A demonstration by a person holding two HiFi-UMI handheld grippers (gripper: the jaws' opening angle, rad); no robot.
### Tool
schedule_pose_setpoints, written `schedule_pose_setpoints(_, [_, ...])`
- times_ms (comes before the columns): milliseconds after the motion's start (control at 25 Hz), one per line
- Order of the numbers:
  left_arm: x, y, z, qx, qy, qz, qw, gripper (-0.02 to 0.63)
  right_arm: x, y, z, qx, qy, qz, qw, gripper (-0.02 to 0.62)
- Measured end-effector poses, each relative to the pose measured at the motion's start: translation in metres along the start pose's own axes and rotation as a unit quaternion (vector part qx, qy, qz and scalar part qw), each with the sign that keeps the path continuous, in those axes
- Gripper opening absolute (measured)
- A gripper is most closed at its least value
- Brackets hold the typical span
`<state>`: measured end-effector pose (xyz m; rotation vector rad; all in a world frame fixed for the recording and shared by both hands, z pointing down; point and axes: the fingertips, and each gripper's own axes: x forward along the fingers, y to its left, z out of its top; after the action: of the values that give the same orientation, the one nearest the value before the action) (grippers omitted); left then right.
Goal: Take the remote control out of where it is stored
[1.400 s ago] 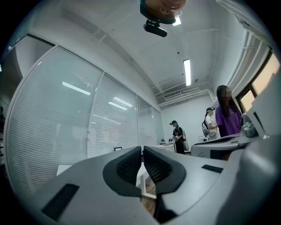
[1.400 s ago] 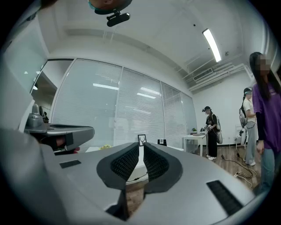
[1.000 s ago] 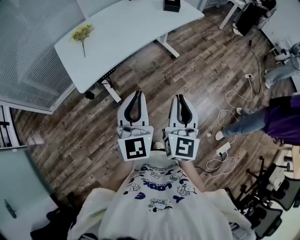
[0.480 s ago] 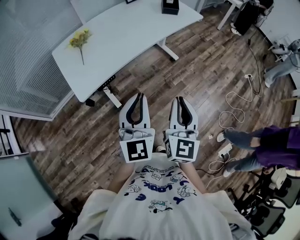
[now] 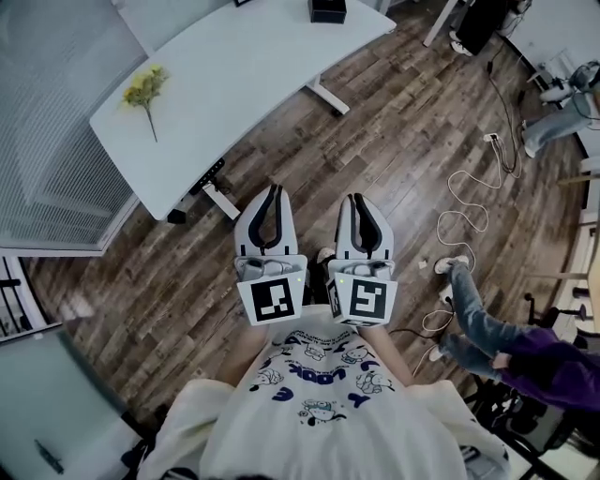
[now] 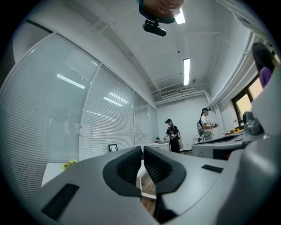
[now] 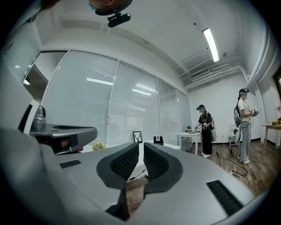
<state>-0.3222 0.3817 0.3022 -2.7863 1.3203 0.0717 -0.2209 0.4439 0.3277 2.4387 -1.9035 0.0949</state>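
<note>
Our left gripper (image 5: 273, 190) and right gripper (image 5: 360, 200) hang side by side, jaws together, empty. We face a white desk (image 5: 253, 66).

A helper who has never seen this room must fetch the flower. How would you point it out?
Find the long white desk on the wood floor beside the wall of blinds. Near its left end in the head view lies the flower, a yellow bloom on a thin stem, the only yellow thing there, far from the black box at the other end.
</note>
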Motion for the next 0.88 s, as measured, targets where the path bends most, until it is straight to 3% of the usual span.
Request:
schedule_pose_setpoints(440, [0.058,0.006,-0.016,-0.003,0.010,0.008,0.9999,0.029,0.061,-0.022,-0.005,0.004,0.010,0.003,1.000,0.051])
schedule_pose_setpoints(880, [0.180,0.007,-0.018,-0.001,0.007,0.039,0.9992,0.029,0.181,-0.075,0.013,0.003,0.004,0.039,0.999,0.051])
